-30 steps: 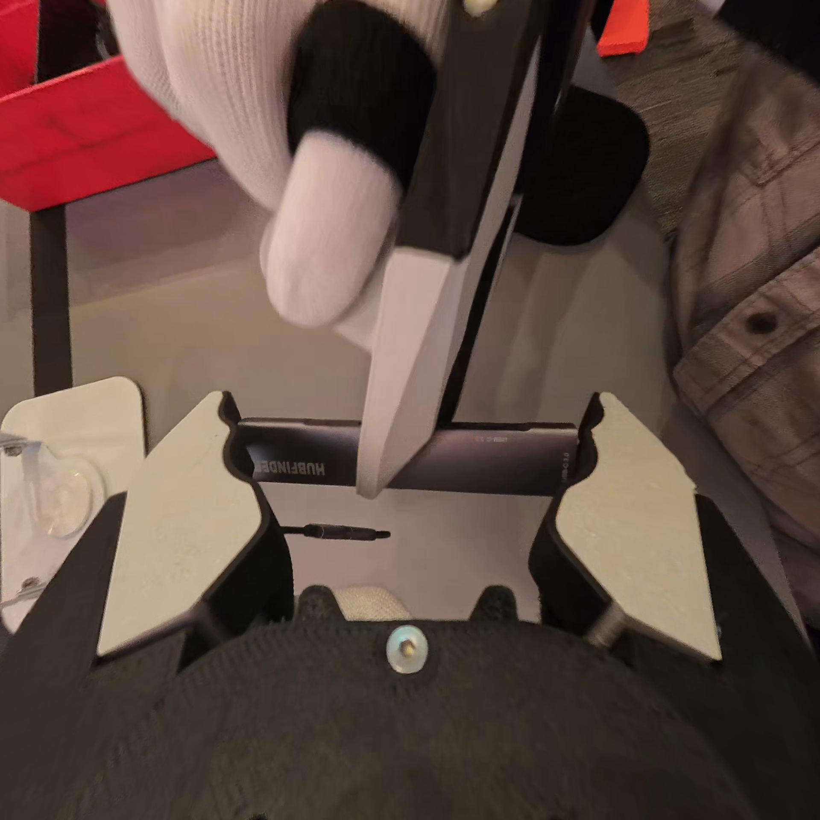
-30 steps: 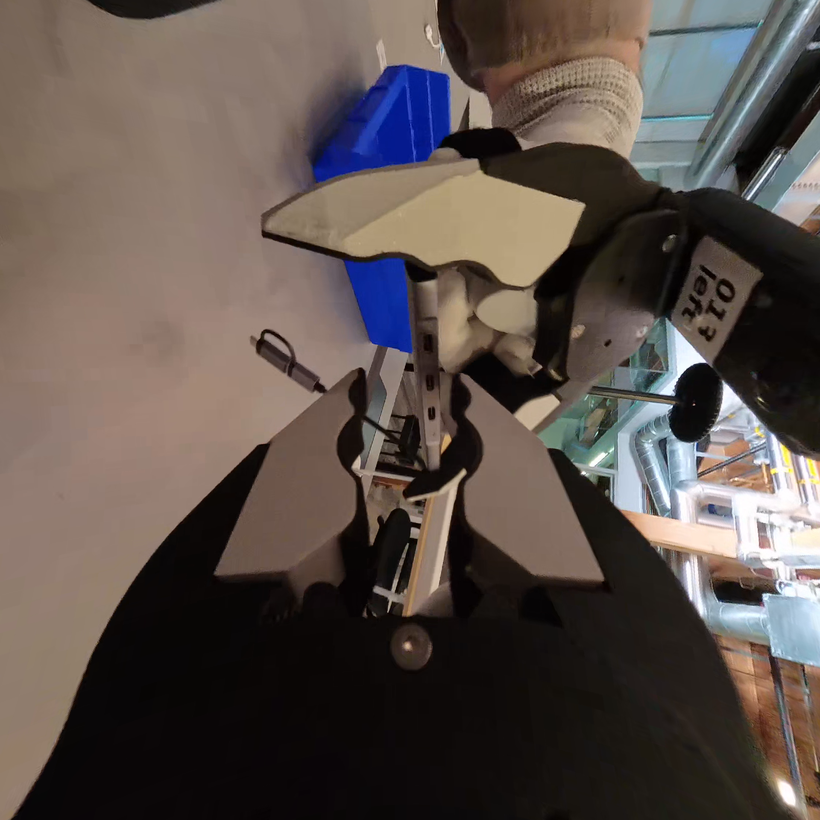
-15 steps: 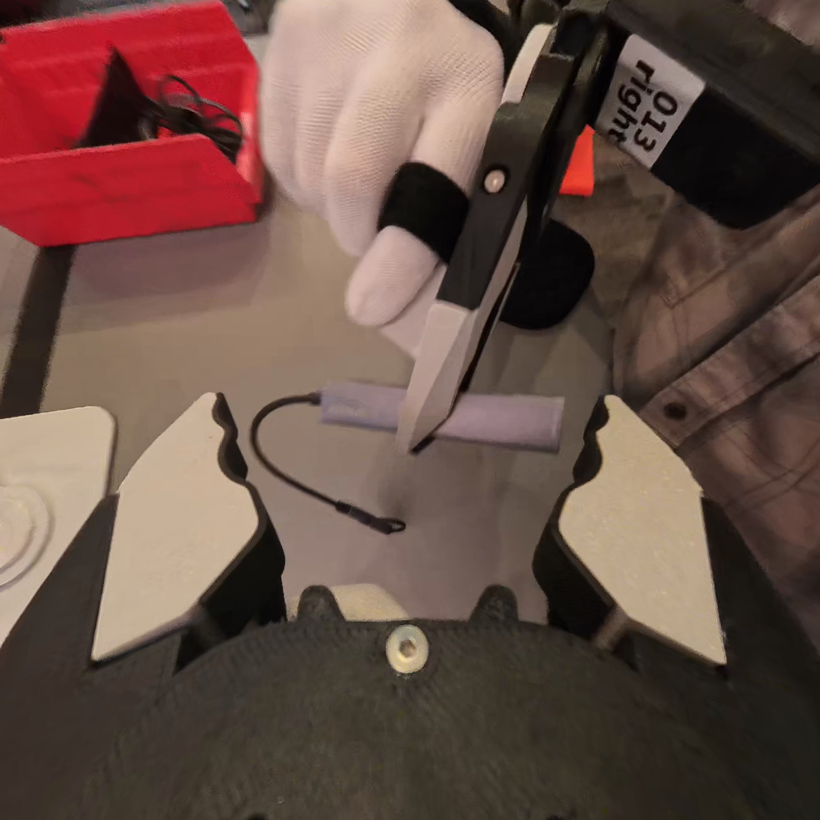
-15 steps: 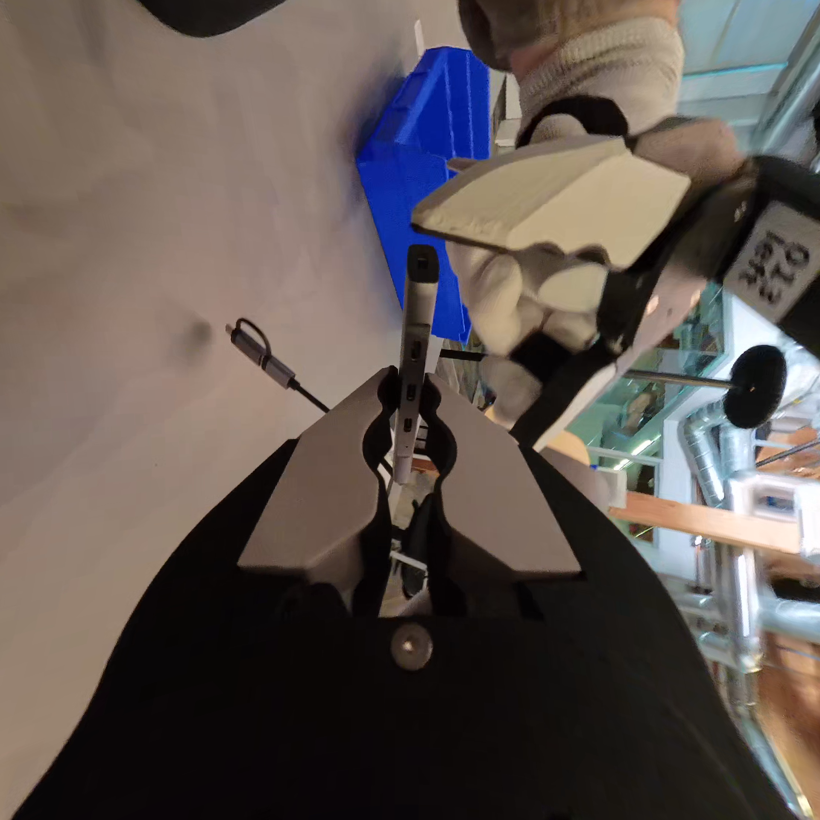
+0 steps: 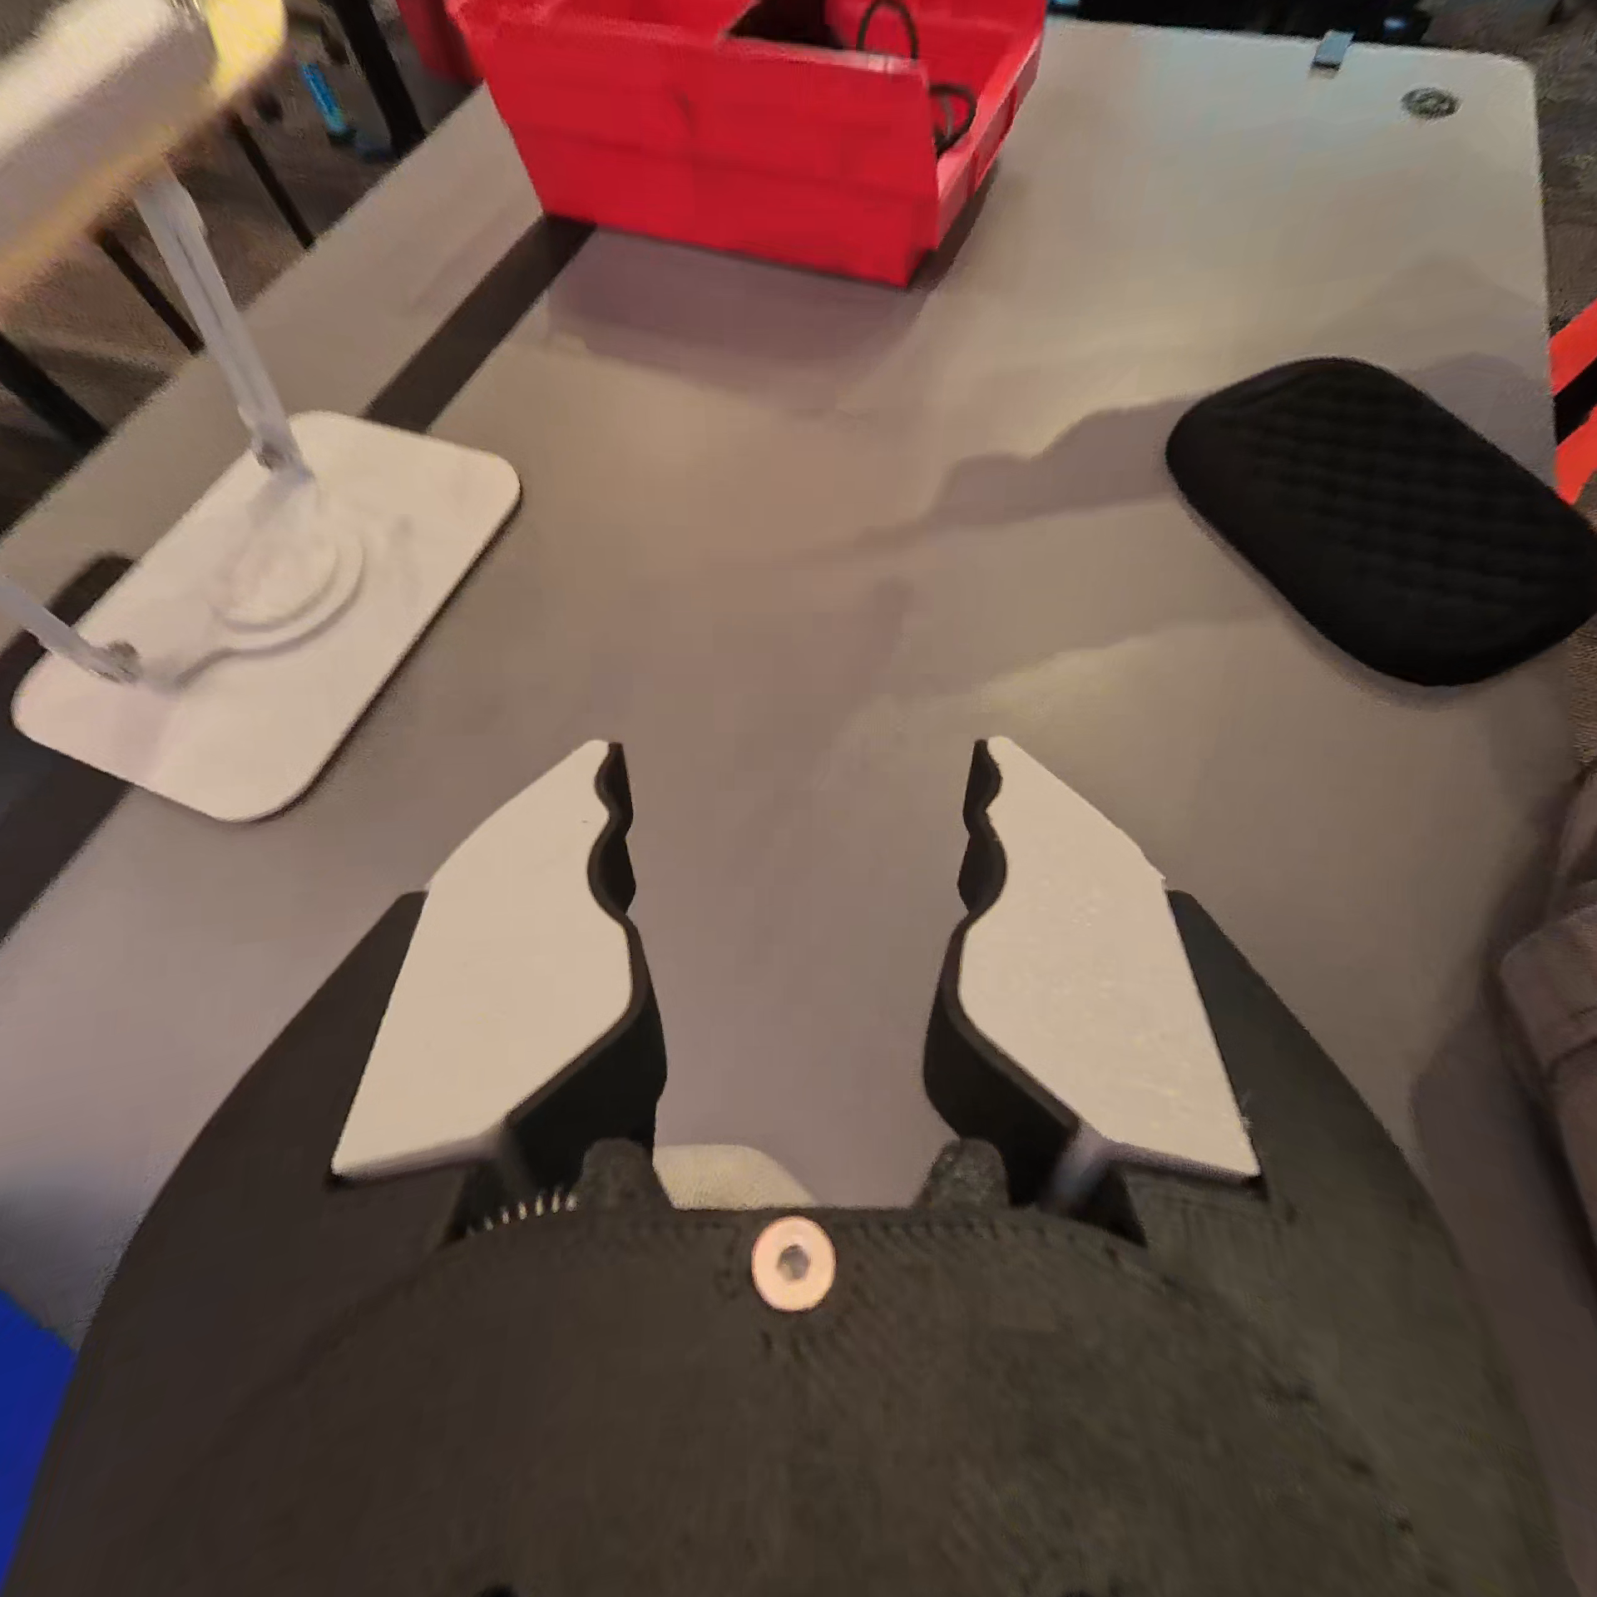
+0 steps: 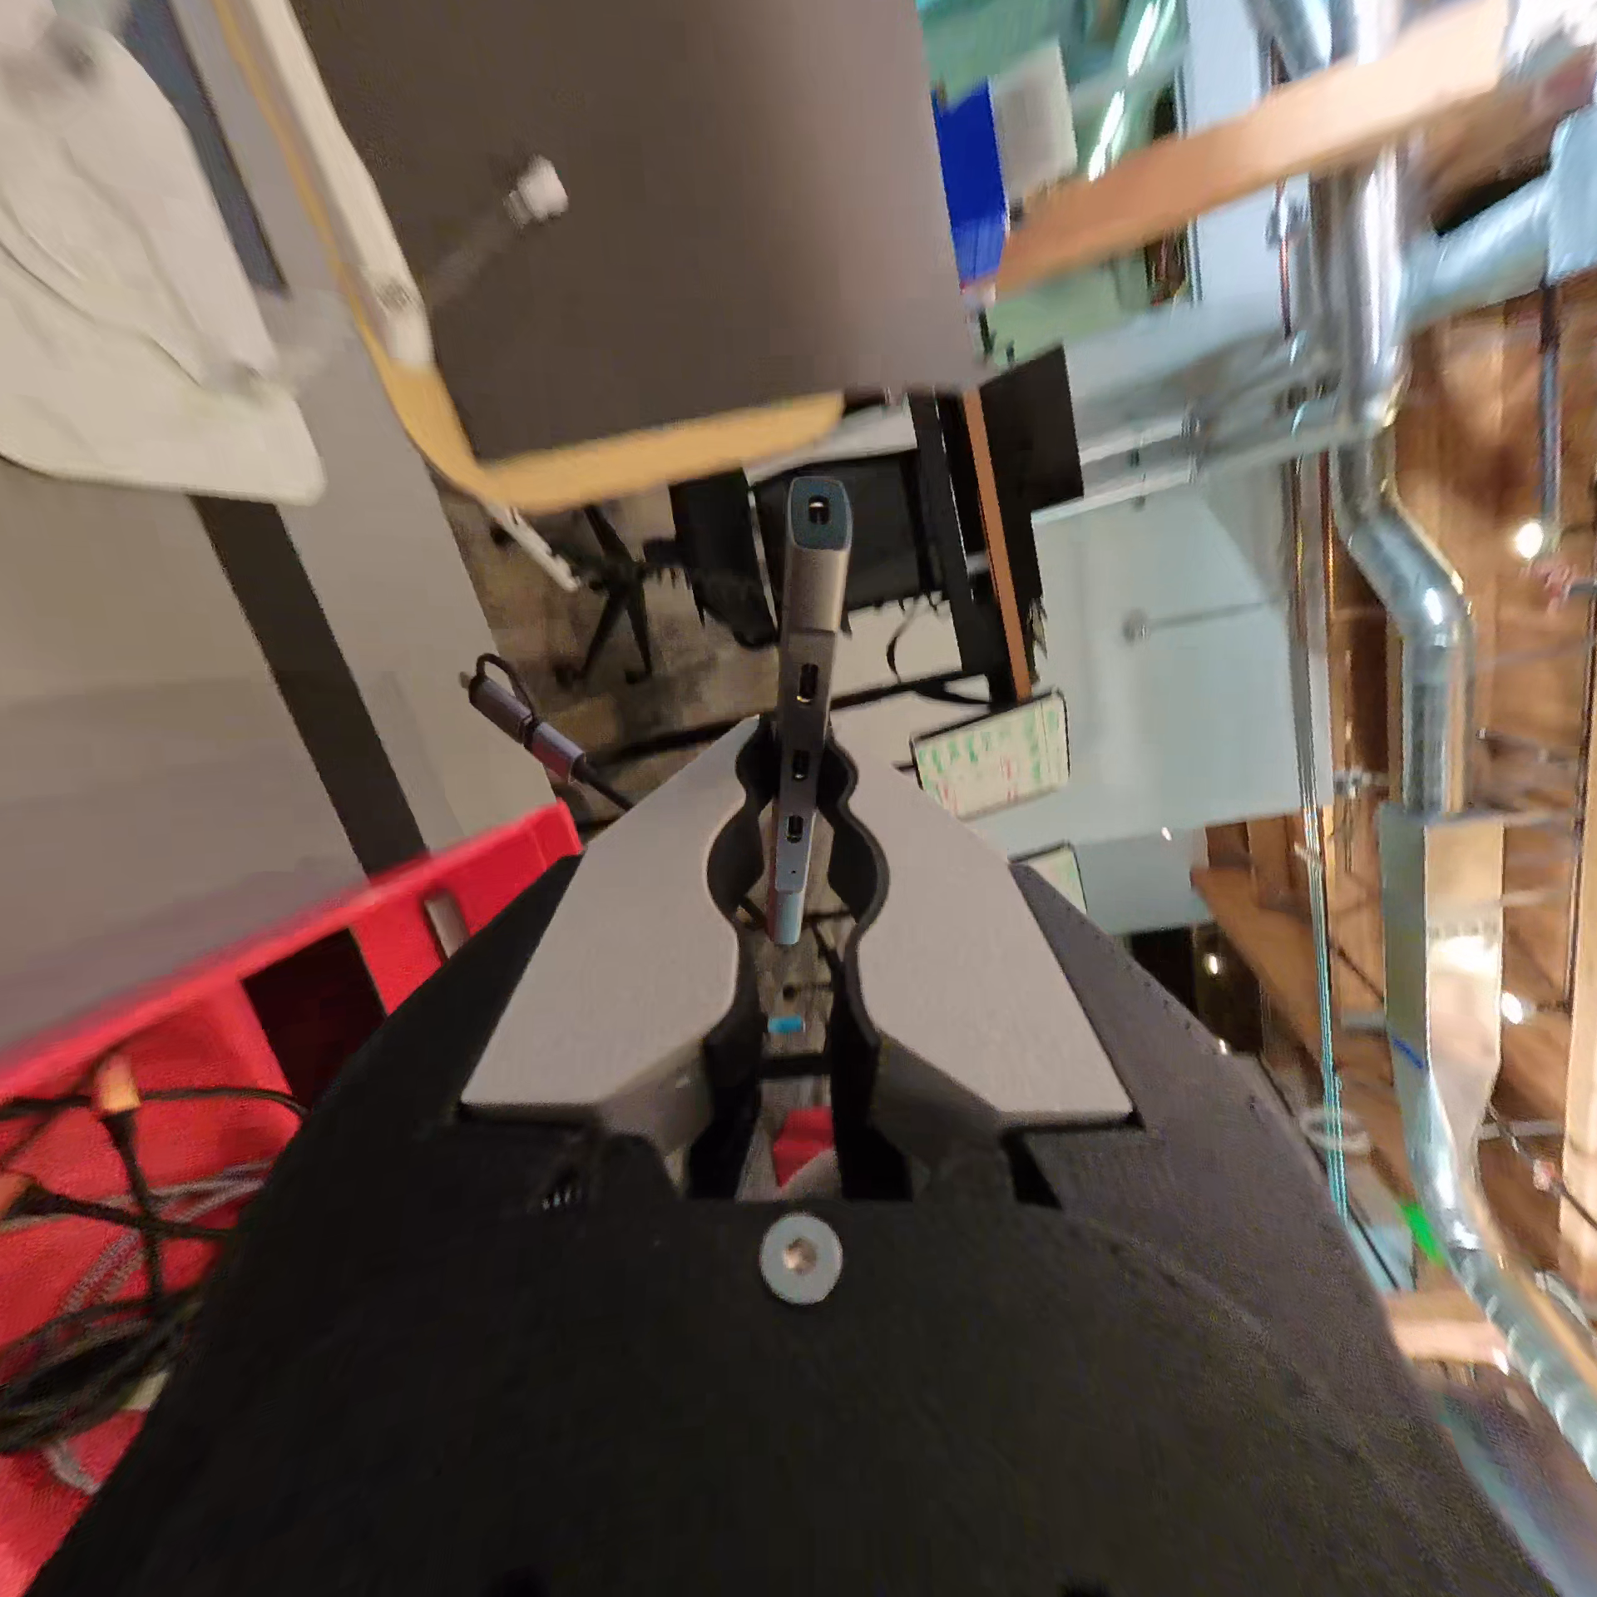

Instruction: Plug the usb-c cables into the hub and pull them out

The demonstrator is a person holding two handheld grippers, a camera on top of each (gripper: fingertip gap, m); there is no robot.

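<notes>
Left gripper (image 5: 797, 760): jaws spread wide, nothing between them; it hangs over bare grey table (image 5: 778, 518).
Right gripper (image 6: 797, 760): fingers pressed onto the hub (image 6: 805, 691), pinching its lower part in the scalloped notches near the tips.
Hub: slim grey bar, held edge-on and raised off the table; it sticks out past the fingertips, with several small ports showing along its narrow edge and one more in its far end cap.
Hub's lead: a short dark cable with a grey plug end (image 6: 518, 726) hangs free to the left of the fingers, plugged into nothing.
Red bin (image 5: 752, 130): at the far side of the table in the left wrist view; in the right wrist view it sits low left, with a tangle of dark braided cables (image 6: 104, 1210) inside.
Black pad (image 5: 1374, 527): lies on the table's right side, well apart from the left gripper.
White stand base (image 5: 259, 622): on the table's left, with a pale arm rising from it.
Right wrist view: strongly tilted and motion-blurred.
</notes>
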